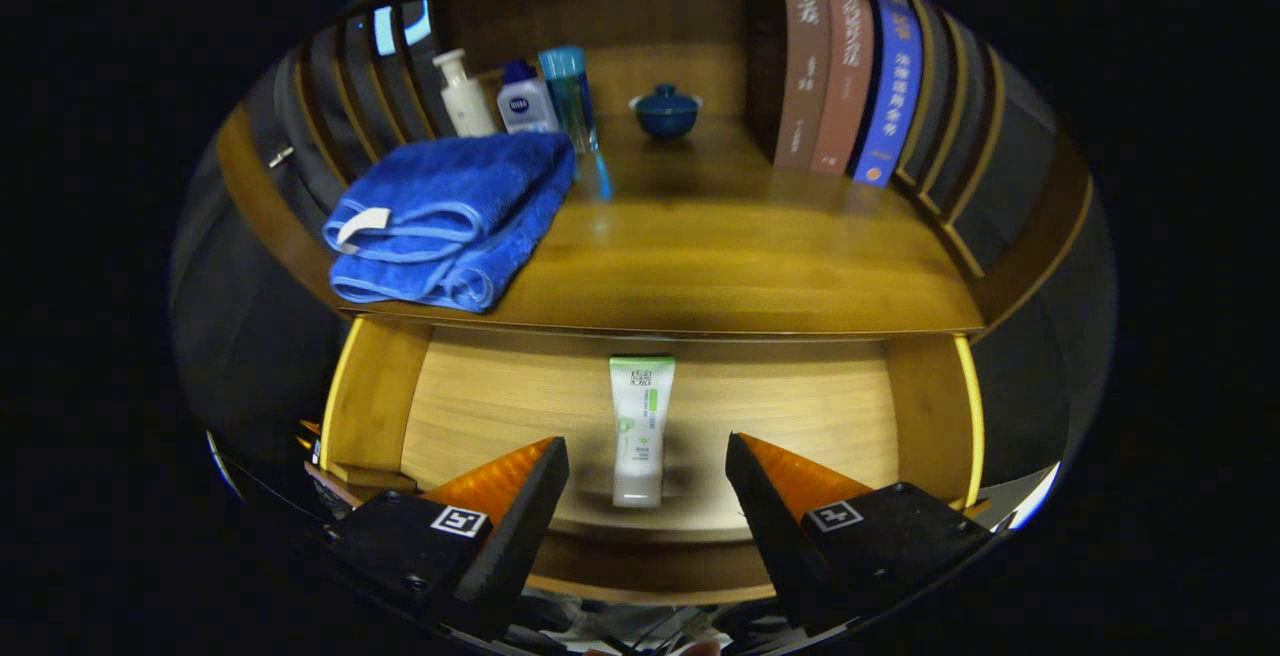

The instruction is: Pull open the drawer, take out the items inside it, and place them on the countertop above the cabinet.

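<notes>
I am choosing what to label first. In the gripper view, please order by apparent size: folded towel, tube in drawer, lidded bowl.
1. Blue towel
2. Tube, between the open fingers; nearer the camera, so real size unsure
3. Blue lidded bowl

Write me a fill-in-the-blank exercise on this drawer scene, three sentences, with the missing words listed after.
1. The drawer under the countertop is pulled ____.
2. The one item lying in the drawer is a white and green ____, and the gripper hangs over it with its fingers apart, touching nothing.
3. The folded towel on the countertop is ____ in colour.

Missing words: open; tube; blue
</notes>
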